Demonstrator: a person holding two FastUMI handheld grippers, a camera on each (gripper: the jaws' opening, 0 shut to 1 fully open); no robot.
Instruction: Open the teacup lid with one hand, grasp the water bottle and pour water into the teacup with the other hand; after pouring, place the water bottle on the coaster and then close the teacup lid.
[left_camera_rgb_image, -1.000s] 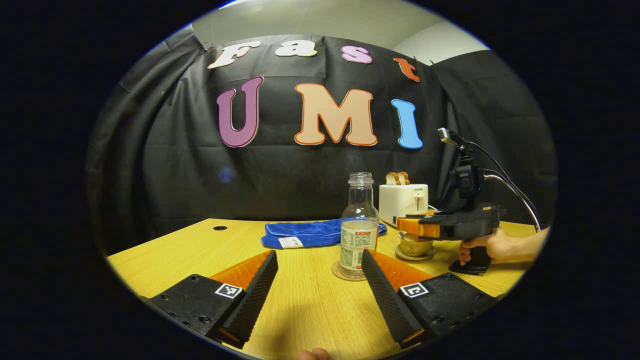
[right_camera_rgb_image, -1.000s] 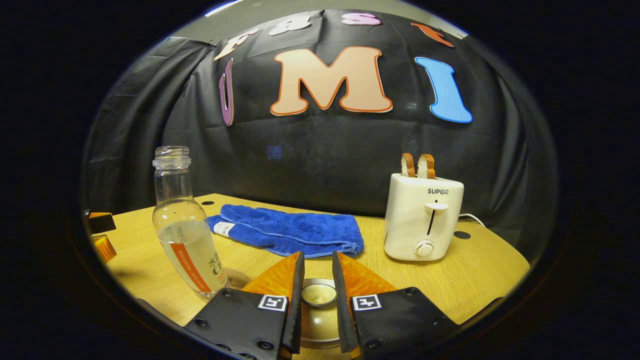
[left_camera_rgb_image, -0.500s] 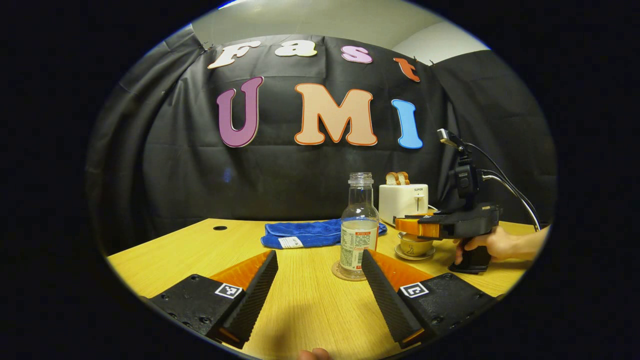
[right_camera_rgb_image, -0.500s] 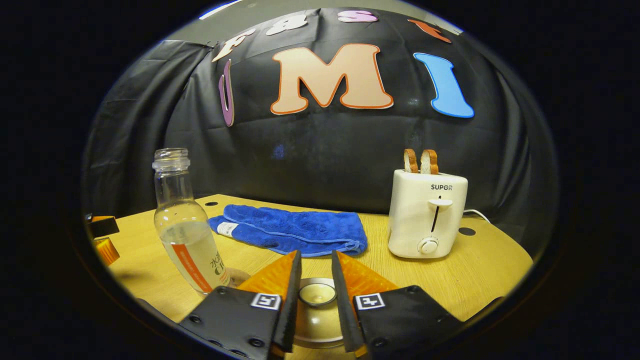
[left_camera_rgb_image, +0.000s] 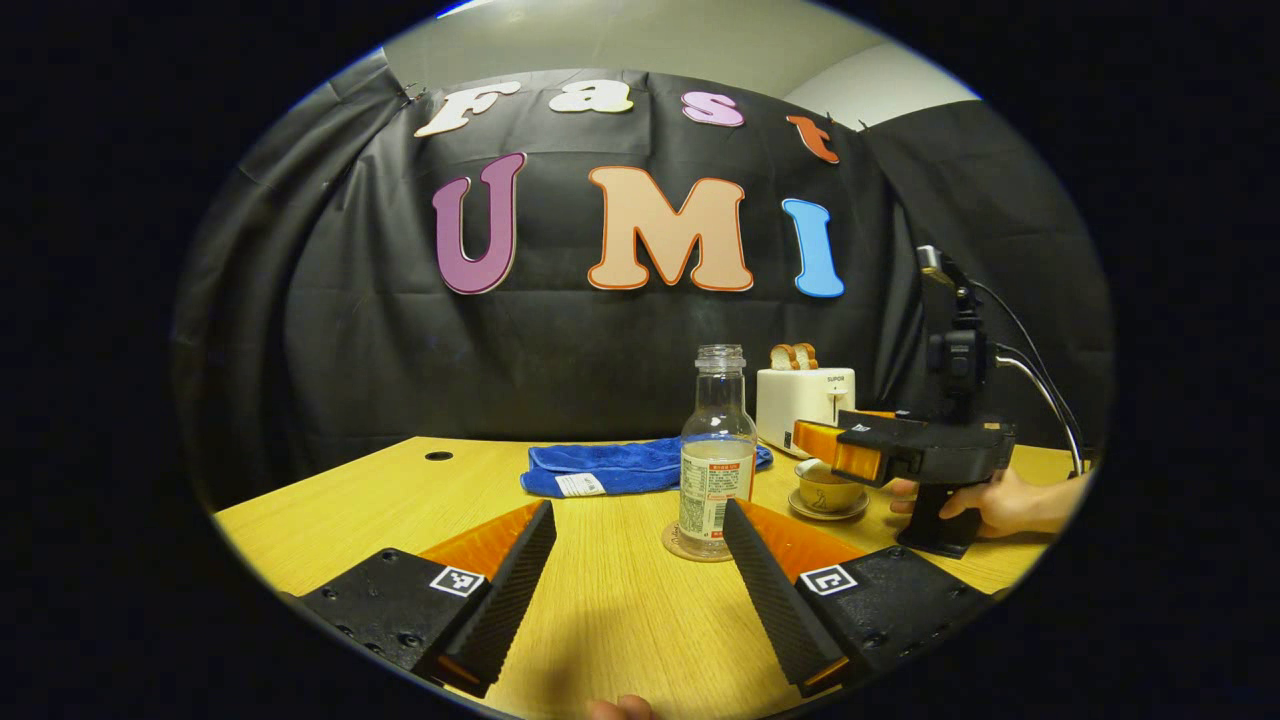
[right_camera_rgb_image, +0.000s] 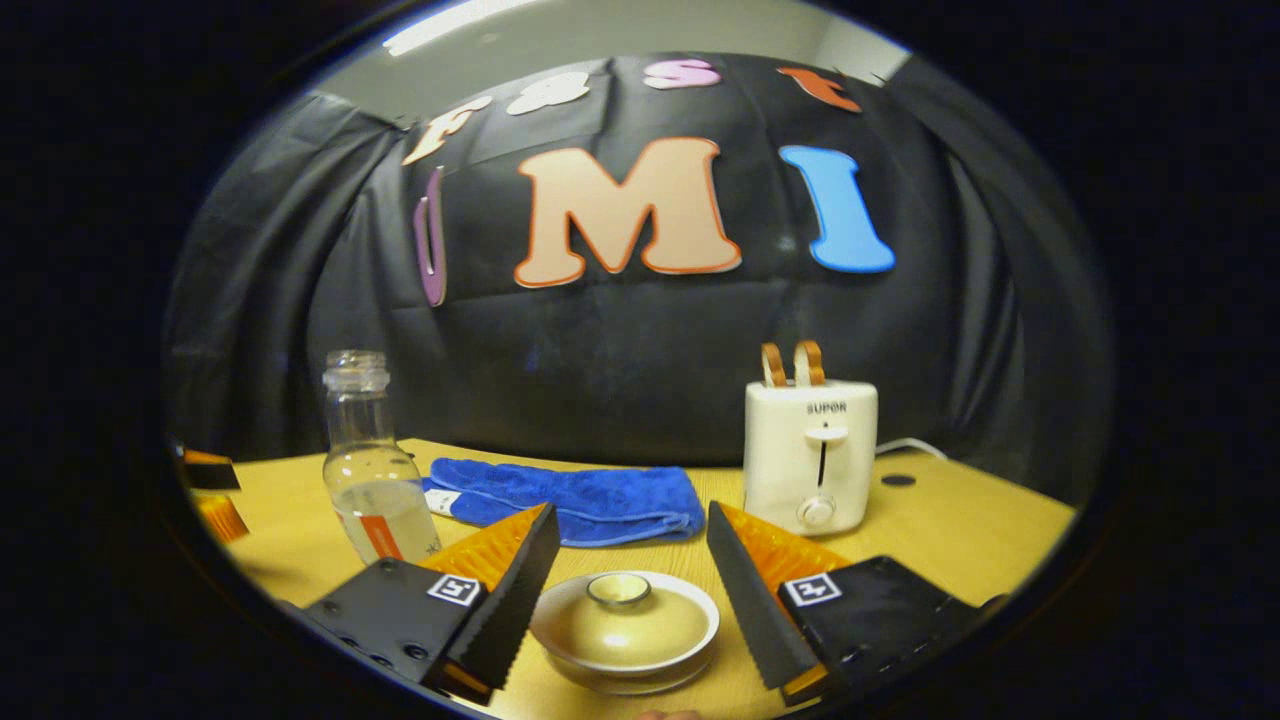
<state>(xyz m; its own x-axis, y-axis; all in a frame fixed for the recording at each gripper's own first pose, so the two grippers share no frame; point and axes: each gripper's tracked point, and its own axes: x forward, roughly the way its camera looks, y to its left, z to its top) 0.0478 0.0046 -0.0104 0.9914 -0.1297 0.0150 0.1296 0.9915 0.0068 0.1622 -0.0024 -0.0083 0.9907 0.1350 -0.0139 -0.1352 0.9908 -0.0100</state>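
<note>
Sitting on the worktop: a pale wood-grain table (left_camera_rgb_image: 380, 495) is carrying everything, in front of black cloth.
Water bottle: a clear, ribbed-neck bottle with a printed label (left_camera_rgb_image: 717, 455) is standing upright and uncapped on a round, thin coaster (left_camera_rgb_image: 672, 543), toward the middle of the worktop; it is holding clear liquid up to about its label's top (right_camera_rgb_image: 375, 470).
Teacup: a glossy tan ceramic cup (left_camera_rgb_image: 829, 492) is resting on a matching saucer, right of the bottle; its domed lid with a ring knob (right_camera_rgb_image: 625, 625) is lying on the cup.
Left gripper: its ridged fingers (left_camera_rgb_image: 638, 575) are standing wide apart, holding nothing, with the bottle farther off between them.
Right gripper: its serrated fingers (right_camera_rgb_image: 628, 595) are spreading wide on either side of the lid, touching nothing; a hand (left_camera_rgb_image: 1010, 500) is gripping its handle.
Back edge: a folded blue terry towel (right_camera_rgb_image: 580, 495) is lying there, beside a smooth cream toaster (right_camera_rgb_image: 810, 455) that is holding two bread slices.
</note>
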